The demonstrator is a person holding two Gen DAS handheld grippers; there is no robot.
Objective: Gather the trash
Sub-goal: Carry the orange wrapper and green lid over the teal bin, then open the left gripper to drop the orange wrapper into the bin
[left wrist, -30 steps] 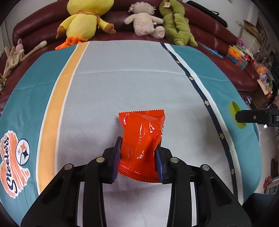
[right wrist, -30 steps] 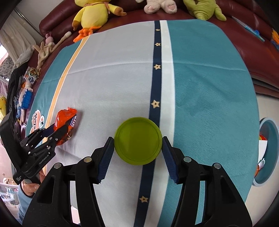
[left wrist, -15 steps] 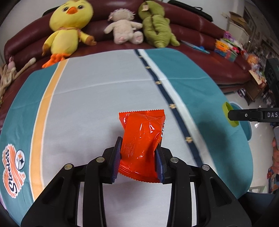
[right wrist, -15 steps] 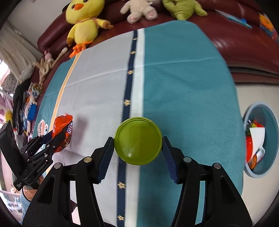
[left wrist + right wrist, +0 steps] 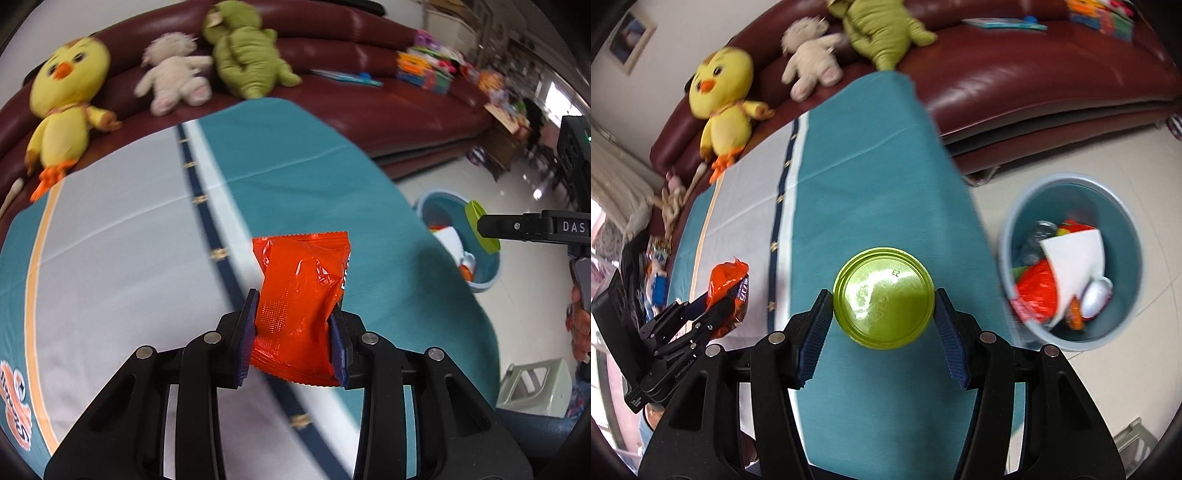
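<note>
Your left gripper (image 5: 293, 334) pinches a crinkly, glossy orange packet (image 5: 301, 299), ribbed blue pads narrowly apart and pressing its sides. Your right gripper (image 5: 882, 325) clamps a round, shiny green lid (image 5: 882, 297) about half open. Both hang above the teal-and-white cloth (image 5: 871, 192). Right of the lid, on the floor, a round blue bin (image 5: 1123, 206) holds white paper and red wrappers.

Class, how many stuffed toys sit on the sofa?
3: yellow chick at left, white lamb in the middle, green plush at right. Others may sit outside the frame.
</note>
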